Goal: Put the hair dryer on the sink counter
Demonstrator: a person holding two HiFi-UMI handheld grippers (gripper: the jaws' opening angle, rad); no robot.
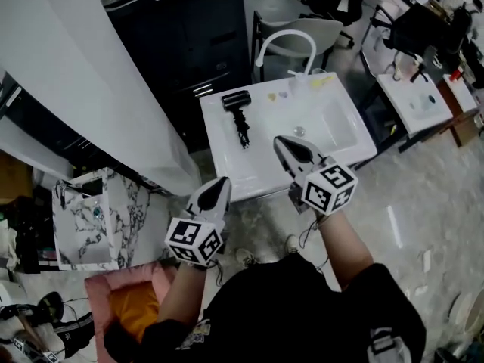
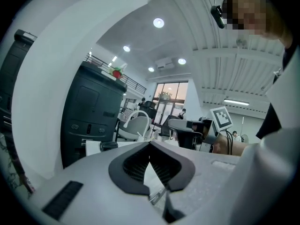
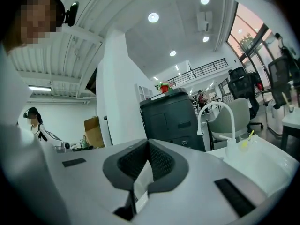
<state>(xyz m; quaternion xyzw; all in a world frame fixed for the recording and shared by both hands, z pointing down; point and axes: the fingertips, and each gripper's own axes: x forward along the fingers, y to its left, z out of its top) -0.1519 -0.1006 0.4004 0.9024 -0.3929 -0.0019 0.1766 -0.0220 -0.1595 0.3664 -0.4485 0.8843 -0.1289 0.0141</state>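
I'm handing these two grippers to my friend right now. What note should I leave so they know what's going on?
Left gripper: shut, holding nothing, near the counter's front edge.
Right gripper: shut, holding nothing, seen over the front of the counter in the head view.
Hair dryer: lying on the sink counter, left of the basin; neither gripper touches it.
Done: the hair dryer is on the counter.
Left: nothing that shows; just keep both grippers clear of it.

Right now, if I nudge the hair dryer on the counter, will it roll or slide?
The hair dryer lies flat, handle crosswise to its barrel, so it likely won't roll. On the glossy white counter it may slide.
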